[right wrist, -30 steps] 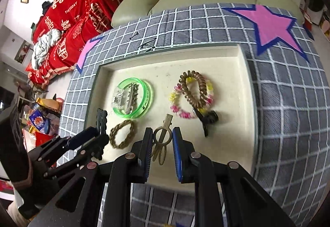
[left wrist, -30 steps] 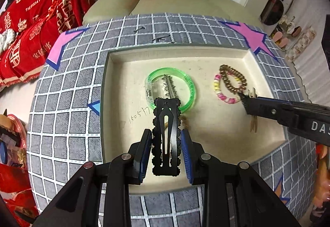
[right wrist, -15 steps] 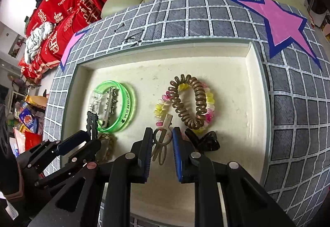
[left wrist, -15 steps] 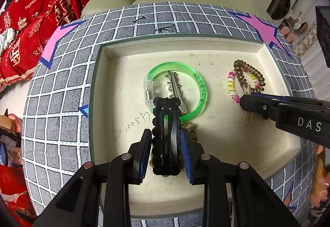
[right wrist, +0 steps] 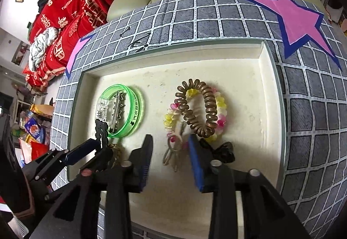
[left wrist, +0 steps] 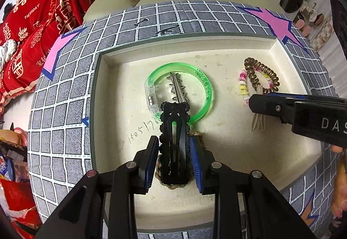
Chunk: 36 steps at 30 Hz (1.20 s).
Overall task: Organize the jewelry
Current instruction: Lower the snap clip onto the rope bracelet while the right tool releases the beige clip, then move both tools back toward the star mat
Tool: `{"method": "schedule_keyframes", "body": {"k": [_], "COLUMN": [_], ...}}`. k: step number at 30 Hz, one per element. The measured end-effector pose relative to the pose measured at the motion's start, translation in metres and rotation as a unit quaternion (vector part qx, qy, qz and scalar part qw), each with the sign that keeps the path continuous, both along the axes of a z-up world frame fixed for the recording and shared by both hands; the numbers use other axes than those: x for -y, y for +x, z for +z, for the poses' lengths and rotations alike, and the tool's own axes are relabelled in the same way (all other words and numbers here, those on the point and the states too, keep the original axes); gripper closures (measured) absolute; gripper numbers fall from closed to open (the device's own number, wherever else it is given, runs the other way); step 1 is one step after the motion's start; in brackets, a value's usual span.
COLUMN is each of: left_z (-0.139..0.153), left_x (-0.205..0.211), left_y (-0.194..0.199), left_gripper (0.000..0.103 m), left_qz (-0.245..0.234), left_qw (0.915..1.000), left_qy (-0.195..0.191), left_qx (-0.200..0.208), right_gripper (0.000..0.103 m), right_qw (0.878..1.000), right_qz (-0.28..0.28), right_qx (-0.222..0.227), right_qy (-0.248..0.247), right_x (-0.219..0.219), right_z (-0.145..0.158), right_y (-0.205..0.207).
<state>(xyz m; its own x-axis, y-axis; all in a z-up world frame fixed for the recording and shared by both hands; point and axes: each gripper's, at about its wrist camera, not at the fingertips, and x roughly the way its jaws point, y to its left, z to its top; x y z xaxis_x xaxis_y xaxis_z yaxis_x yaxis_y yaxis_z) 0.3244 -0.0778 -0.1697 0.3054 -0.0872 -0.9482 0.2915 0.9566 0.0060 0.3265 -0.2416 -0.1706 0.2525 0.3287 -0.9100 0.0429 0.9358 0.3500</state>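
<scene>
The table (left wrist: 65, 108) under its grey checked cloth carried a cream tray (left wrist: 227, 152) that held all the jewelry, and the likeliest trouble lay in crowding inside it. The green bangle (left wrist: 205, 85) lay toward eleven o'clock of the tray's centre with a silver toothed clip (left wrist: 177, 89) inside it, and the left tool (left wrist: 173, 148), closed on the black snap clip (left wrist: 174, 141), hung right over the bangle's near edge and a braided ring (right wrist: 116, 150); set down there, the clip could land across both or slip sideways from the pads. The black clip's long axis ran six to twelve o'clock, its rounded end toward twelve. The right tool (right wrist: 170, 154) stood wide open around the gold hairpin (right wrist: 173, 152), which touched the beaded bracelet (right wrist: 221, 104) and coil tie (right wrist: 208, 106); closing carelessly could drag those along
</scene>
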Motion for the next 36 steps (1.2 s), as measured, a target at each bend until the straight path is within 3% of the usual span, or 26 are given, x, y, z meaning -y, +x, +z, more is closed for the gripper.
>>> {"method": "schedule_keyframes", "body": {"k": [5, 9, 12, 14, 15, 16, 18, 26, 27, 28, 32, 34, 35, 36], "left_z": [0.005, 0.01, 0.013, 0.016, 0.019, 0.022, 0.03, 0.039, 0.041, 0.042, 0.05, 0.052, 0.054, 0.055], "left_x": [0.003, 0.002, 0.001, 0.0, 0.0, -0.001, -0.001, -0.002, -0.003, -0.003, -0.005, -0.006, -0.007, -0.006], "left_y": [-0.004, -0.006, -0.006, -0.007, -0.008, -0.01, -0.014, -0.02, -0.021, -0.023, -0.034, -0.041, -0.045, -0.049], "left_gripper": [0.065, 0.065, 0.065, 0.055, 0.03, 0.017, 0.017, 0.017, 0.015, 0.0, 0.0, 0.0, 0.0, 0.0], "left_qz": [-0.01, -0.006, -0.002, 0.0, 0.001, 0.003, 0.003, 0.004, 0.003, 0.002, -0.005, -0.011, -0.015, -0.021], "left_qw": [0.9999, 0.9998, 0.9998, 0.9998, 0.9997, 0.9993, 0.9987, 0.9989, 0.9988, 0.9986, 0.9979, 0.9978, 0.9976, 0.9975], "left_qy": [0.007, 0.007, 0.011, 0.01, 0.011, 0.011, 0.009, 0.003, 0.005, 0.009, 0.011, 0.011, 0.012, 0.013], "left_qx": [0.009, 0.014, 0.017, 0.018, 0.023, 0.034, 0.05, 0.047, 0.049, 0.052, 0.063, 0.065, 0.066, 0.066], "right_gripper": [0.064, 0.055, 0.054, 0.054, 0.053, 0.05, 0.045, 0.044, 0.044, 0.043, 0.042, 0.032, 0.017, 0.017], "right_qw": [1.0, 0.999, 0.998, 0.998, 0.998, 0.998, 0.997, 0.996, 0.996, 0.995, 0.994, 0.994, 0.993, 0.993], "right_qz": [-0.008, -0.021, -0.026, -0.029, -0.032, -0.035, -0.042, -0.063, -0.065, -0.066, -0.076, -0.08, -0.083, -0.086], "right_qx": [0.003, 0.017, 0.026, 0.028, 0.031, 0.032, 0.036, 0.04, 0.042, 0.043, 0.045, 0.047, 0.05, 0.055], "right_qy": [0.017, 0.038, 0.041, 0.043, 0.045, 0.046, 0.048, 0.054, 0.054, 0.054, 0.06, 0.063, 0.065, 0.067], "right_x": [0.002, 0.007, 0.009, 0.009, 0.01, 0.011, 0.013, 0.026, 0.027, 0.028, 0.034, 0.036, 0.038, 0.039], "right_z": [0.006, 0.019, 0.026, 0.03, 0.033, 0.036, 0.04, 0.053, 0.055, 0.057, 0.063, 0.067, 0.069, 0.072], "right_y": [-0.004, -0.008, -0.008, -0.01, -0.012, -0.013, -0.016, -0.028, -0.03, -0.032, -0.041, -0.047, -0.05, -0.054]}}
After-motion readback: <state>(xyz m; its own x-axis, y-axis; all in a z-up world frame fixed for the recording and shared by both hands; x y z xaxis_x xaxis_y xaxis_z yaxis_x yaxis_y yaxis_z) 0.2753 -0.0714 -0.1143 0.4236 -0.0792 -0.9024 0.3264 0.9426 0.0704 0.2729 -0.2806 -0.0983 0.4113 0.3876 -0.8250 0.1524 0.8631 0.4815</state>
